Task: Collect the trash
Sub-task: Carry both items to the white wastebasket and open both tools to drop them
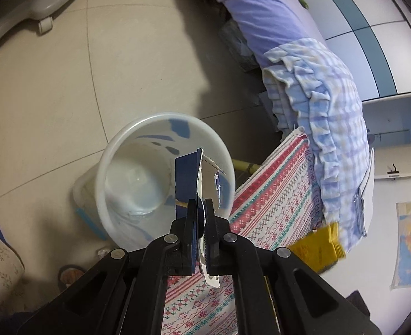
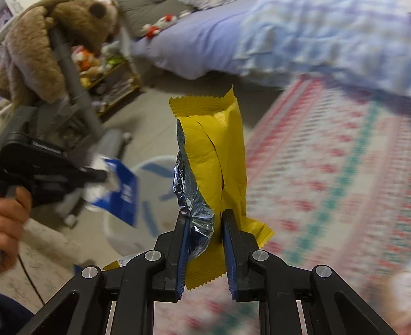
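The left gripper (image 1: 201,203) is closed on a blue carton (image 1: 187,178), a flattened piece with a torn white inner face, which is clamped edge-on between the jaws and stands up from them. In the left wrist view the carton is seen over the open mouth of a white bin (image 1: 138,173); the bin stands on the tiled floor (image 1: 65,89) just beside a patterned rug (image 1: 275,192), and its inside appears empty apart from pale reflections. The right gripper (image 2: 205,223) is closed on a yellow wrapper (image 2: 219,150), which is pinched near its lower end and rises upright above the fingers; a silver foil lining is exposed along its left edge and is crumpled between the pads. In the right wrist view the left gripper (image 2: 102,177) is seen at the left, held by a hand (image 2: 1,209), with the carton (image 2: 118,192) in front of the bin (image 2: 155,173). The wrapper (image 1: 317,245) also appears at the lower right of the left wrist view, over the rug and well apart from the bin. A bed (image 2: 194,42) with lilac sheet and checked quilt (image 1: 325,106) lies beyond the rug. A brown plush toy (image 2: 51,36) is draped over a grey frame at the upper left of the right wrist view. Much of that view is blurred.
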A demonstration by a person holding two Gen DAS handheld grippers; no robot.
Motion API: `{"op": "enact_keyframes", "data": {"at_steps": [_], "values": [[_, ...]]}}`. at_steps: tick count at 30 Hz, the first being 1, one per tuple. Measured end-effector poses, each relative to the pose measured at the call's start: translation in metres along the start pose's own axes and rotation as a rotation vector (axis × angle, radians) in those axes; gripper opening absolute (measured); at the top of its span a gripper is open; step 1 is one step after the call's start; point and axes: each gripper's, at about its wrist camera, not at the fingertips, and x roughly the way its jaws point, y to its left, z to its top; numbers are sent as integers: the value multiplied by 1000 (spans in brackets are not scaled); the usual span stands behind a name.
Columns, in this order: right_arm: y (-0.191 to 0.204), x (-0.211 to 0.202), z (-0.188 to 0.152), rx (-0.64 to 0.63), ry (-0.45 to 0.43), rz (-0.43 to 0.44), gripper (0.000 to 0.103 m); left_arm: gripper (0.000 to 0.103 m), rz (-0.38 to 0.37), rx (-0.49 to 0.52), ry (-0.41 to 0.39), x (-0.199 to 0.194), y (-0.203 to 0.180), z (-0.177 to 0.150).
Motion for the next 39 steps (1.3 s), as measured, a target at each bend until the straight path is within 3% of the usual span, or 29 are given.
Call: {"op": "enact_keyframes", "data": {"at_steps": [4, 6, 8, 9, 16, 21, 31, 35, 39], "values": [[25, 44, 13, -5, 31, 40, 21, 8, 11, -28, 10, 4, 7, 4], [35, 63, 19, -12, 48, 57, 23, 21, 4, -54, 17, 5, 11, 4], [42, 77, 22, -24, 57, 66, 23, 60, 3, -76, 18, 5, 13, 4], [44, 81, 22, -26, 63, 68, 23, 64, 5, -85, 10, 3, 14, 4], [59, 128, 24, -42, 136, 52, 27, 64, 5, -147, -52, -17, 27, 12], [62, 136, 19, -58, 150, 16, 54, 64, 23, -153, -69, -24, 27, 10], [29, 74, 1, -3, 120, 12, 54, 64, 110, -133, -58, -24, 2, -30], [16, 32, -10, -22, 123, -26, 55, 64, 142, -45, -87, -21, -24, -61], [-8, -25, -13, 32, 111, -6, 64, 64, 168, 89, -85, -5, -61, -91]]}}
